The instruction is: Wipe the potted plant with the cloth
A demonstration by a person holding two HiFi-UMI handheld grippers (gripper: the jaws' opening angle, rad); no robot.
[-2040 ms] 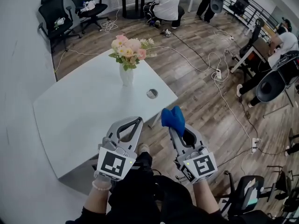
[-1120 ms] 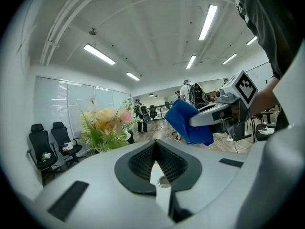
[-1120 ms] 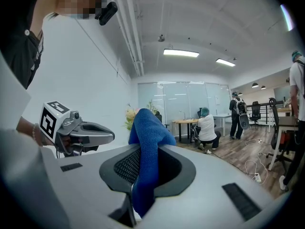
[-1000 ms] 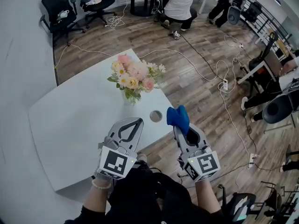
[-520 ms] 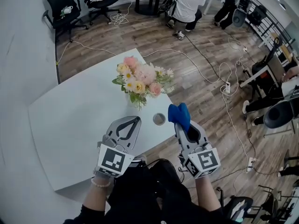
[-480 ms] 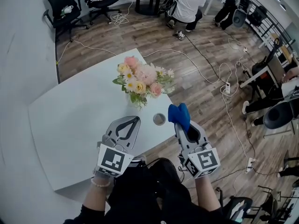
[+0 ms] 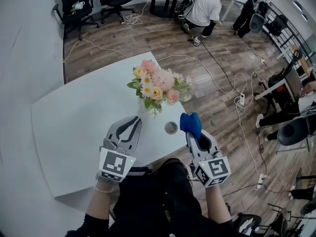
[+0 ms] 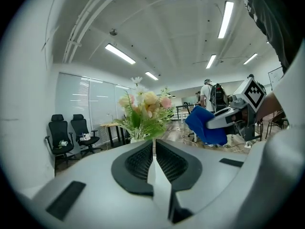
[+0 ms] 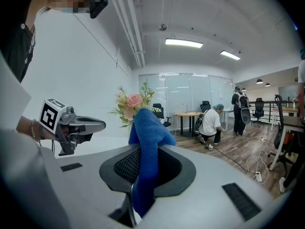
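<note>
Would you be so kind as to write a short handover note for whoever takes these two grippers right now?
Left gripper: jaws shut, empty, over the white table.
Right gripper: shut on the blue cloth, which sticks out past the jaws.
Potted plant: upright on the table, ahead of both grippers; the cloth is apart from it.
Done: cloth in hand.
Left: bring the cloth to the plant and wipe it.
</note>
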